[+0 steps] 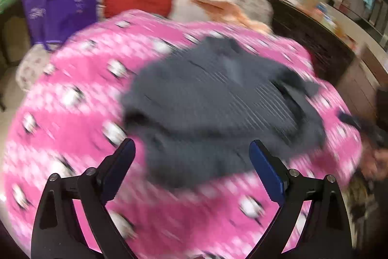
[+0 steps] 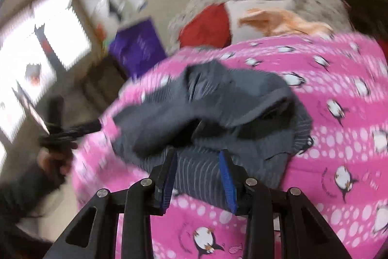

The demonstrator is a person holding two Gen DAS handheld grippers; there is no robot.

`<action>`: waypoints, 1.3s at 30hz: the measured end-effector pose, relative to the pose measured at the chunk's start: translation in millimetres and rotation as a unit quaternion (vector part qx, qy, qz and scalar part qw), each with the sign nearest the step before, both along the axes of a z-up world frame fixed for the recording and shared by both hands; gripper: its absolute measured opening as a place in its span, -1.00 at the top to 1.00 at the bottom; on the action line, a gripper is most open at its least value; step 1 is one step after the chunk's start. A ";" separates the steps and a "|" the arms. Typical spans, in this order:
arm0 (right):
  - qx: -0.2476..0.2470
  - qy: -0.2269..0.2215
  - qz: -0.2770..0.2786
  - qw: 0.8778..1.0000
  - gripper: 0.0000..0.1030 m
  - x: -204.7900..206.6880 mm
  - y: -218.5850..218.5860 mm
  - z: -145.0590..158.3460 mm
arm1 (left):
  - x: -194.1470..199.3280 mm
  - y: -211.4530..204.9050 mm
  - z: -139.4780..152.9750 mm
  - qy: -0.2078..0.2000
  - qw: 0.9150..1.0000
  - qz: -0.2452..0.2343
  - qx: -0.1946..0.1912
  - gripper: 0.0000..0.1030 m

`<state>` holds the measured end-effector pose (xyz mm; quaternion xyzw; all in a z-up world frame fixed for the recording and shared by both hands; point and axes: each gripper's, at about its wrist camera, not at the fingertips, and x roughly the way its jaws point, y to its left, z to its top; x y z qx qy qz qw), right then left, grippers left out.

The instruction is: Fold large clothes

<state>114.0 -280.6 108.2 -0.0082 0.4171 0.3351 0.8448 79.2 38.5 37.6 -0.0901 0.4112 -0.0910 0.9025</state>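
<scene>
The grey striped garment [image 1: 218,103] lies crumpled on the pink penguin blanket [image 1: 72,118]. The left tool [image 1: 191,149] gapes wide at 6 o'clock; the right tool [image 2: 200,158] stands narrower, garment edge between its fingers.

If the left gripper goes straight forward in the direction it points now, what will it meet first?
Most likely the grey striped garment. The left gripper is open and the crumpled cloth lies directly between and beyond its fingers, on the pink penguin blanket. The picture is blurred, so depth is uncertain.
</scene>
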 end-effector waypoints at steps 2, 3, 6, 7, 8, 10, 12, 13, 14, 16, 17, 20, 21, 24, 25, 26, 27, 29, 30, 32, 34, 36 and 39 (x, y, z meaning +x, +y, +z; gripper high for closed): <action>-0.024 0.002 0.027 0.999 0.39 -0.4 19.2 -7.9 | -1.8 -28.1 -17.7 0.027 0.999 -0.038 -0.018 -0.48; -0.032 0.005 0.032 0.999 0.41 2.9 25.9 -12.6 | 0.8 -37.9 -24.5 0.036 0.998 -0.047 -0.014 -0.45; -0.049 0.021 0.031 0.998 0.43 16.8 39.2 -30.0 | 22.2 -59.1 -39.6 0.054 0.997 -0.046 -0.010 -0.41; -0.053 0.024 0.028 0.998 0.43 19.9 41.3 -34.2 | 30.4 -61.3 -41.5 0.055 0.998 -0.038 -0.012 -0.41; -0.059 0.028 0.023 0.998 0.43 26.1 44.3 -40.7 | 41.0 -62.8 -41.6 0.052 0.998 -0.028 -0.015 -0.41; -0.062 0.032 0.017 0.997 0.43 35.0 49.2 -45.5 | 54.8 -63.8 -40.3 0.045 0.999 -0.018 -0.022 -0.41; -0.051 0.054 0.023 0.997 0.43 49.1 55.5 -53.6 | 76.1 -65.0 -43.4 0.051 0.998 -0.012 -0.020 -0.41; -0.051 0.064 0.028 0.996 0.43 56.4 58.6 -57.4 | 89.4 -65.5 -44.9 0.056 0.998 -0.011 -0.020 -0.41; -0.059 0.069 0.029 0.995 0.43 67.9 63.2 -63.2 | 99.9 -63.2 -44.9 0.057 0.998 -0.007 -0.018 -0.41; -0.065 0.073 0.012 0.995 0.43 92.3 66.3 -69.9 | 124.6 -58.9 -43.6 0.058 0.998 0.007 -0.015 -0.41; -0.057 0.074 0.002 0.996 0.43 102.8 65.0 -70.2 | 139.9 -54.2 -42.0 0.059 0.998 0.017 -0.018 -0.41; -0.012 0.064 -0.078 0.995 0.43 155.7 49.7 -69.2 | 186.6 -31.1 -38.2 0.060 0.996 0.072 -0.014 -0.41; 0.004 0.062 -0.095 0.994 0.43 166.5 44.4 -67.3 | 202.3 -22.1 -35.6 0.060 0.994 0.092 -0.002 -0.41; 0.039 0.022 -0.123 0.991 0.43 177.1 27.9 -48.5 | 222.7 0.1 -24.9 0.049 0.990 0.129 0.006 -0.41; 0.050 0.002 -0.123 0.991 0.43 173.7 22.2 -40.5 | 224.0 5.6 -22.4 0.044 0.990 0.132 0.001 -0.41; 0.065 -0.010 -0.119 0.991 0.43 169.7 15.6 -33.1 | 222.2 8.1 -20.7 0.040 0.991 0.131 0.000 -0.41; 0.075 -0.014 -0.117 0.990 0.43 167.1 10.1 -30.3 | 219.5 9.1 -20.2 0.037 0.991 0.129 -0.001 -0.41; 0.081 -0.016 -0.121 0.989 0.43 162.0 -0.3 -26.4 | 207.0 9.1 -18.9 0.027 0.992 0.121 -0.011 -0.41; 0.080 -0.019 -0.120 0.989 0.43 157.7 -4.4 -24.2 | 203.6 6.4 -19.4 0.022 0.993 0.119 -0.014 -0.41; 0.072 -0.021 -0.123 0.990 0.43 153.0 -6.2 -21.8 | 192.1 2.1 -21.5 0.014 0.993 0.115 -0.017 -0.41; 0.066 -0.015 -0.117 0.991 0.43 147.5 -3.8 -20.9 | 181.5 -4.2 -23.5 0.001 0.994 0.113 -0.003 -0.41; 0.056 -0.004 -0.098 0.994 0.43 147.7 8.9 -21.9 | 175.3 -9.7 -27.9 -0.008 0.994 0.112 0.011 -0.41; -0.003 0.004 -0.071 0.997 0.43 151.9 37.2 -38.0 | 178.9 -13.0 -50.8 0.007 0.992 0.118 0.038 -0.41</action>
